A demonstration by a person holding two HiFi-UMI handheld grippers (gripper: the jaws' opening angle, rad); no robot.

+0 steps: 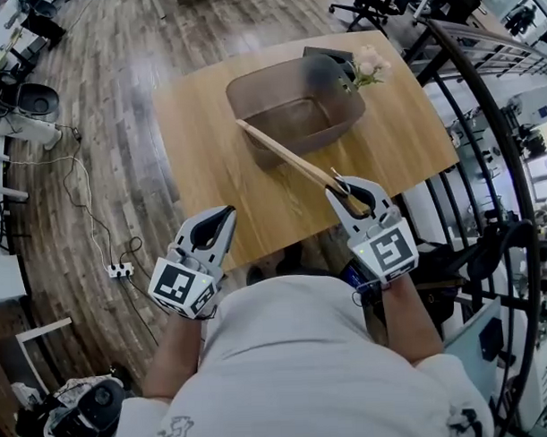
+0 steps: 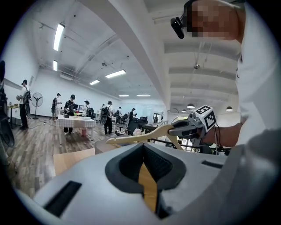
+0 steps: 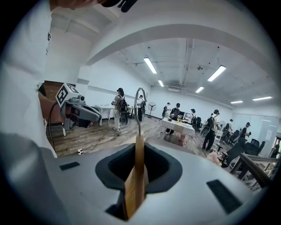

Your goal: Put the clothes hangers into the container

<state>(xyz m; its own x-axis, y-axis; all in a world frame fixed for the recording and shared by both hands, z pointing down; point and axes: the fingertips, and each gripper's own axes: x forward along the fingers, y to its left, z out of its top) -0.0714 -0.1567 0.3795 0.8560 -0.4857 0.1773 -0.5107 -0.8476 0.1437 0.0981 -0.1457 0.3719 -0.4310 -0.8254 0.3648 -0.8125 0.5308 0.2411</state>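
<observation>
The right gripper [image 3: 139, 154] has its jaws clenched on a wooden hanger [image 3: 134, 189]. The flat wood stands on edge between the pads, and the thin metal hook [image 3: 138, 110] rises straight up past the tips. From the head view, the right gripper [image 1: 353, 198] grasps the hanger [image 1: 294, 159] at its hooked middle. One long arm of the hanger slants away up and left, and its far end lies over the near rim of the container [image 1: 237, 105].

The left gripper [image 2: 143, 161] has its jaws closed tip to tip with nothing between them. The tan strip seen through the slit behind the tips is the table. In the head view the left gripper [image 1: 222, 222] hangs off the near edge of the table [image 1: 209, 175], well apart from the hanger and level with the other gripper.

The container is a brown, see-through tub standing near the middle of the wooden table. A small bunch of pale flowers [image 1: 367, 68] sits just beside its far right corner. The person's light shirt [image 1: 296, 365] fills the bottom of the head view.
</observation>
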